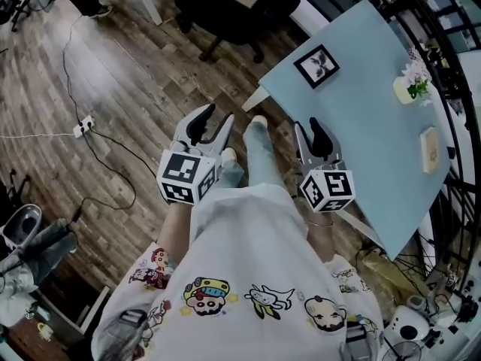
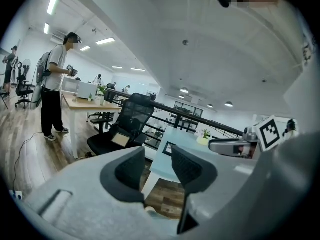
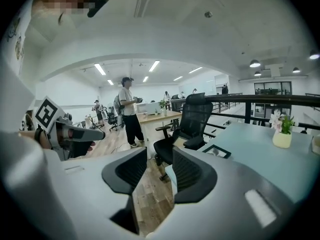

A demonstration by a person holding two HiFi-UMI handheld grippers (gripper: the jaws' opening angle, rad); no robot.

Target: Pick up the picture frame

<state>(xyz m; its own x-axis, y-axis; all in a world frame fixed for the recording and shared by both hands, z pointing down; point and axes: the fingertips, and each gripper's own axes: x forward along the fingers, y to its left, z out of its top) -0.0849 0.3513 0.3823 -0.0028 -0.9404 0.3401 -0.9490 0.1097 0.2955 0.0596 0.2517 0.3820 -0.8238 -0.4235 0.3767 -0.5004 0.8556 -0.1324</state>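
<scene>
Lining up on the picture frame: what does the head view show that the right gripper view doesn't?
Only the head view: the marker cube on the right gripper and a power strip on the floor. Only the right gripper view: its own jaws apart with nothing between them, and another person standing at a far desk. Both: the picture frame lying flat on the light blue table, the potted plant, the black chair and the left gripper.

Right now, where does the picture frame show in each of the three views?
Head view: frame upper right, near the table's corner.
Left gripper view: frame at centre, partly behind a jaw.
Right gripper view: frame right of centre, on the table.
Shared landmark: the black chair beside that corner.
</scene>
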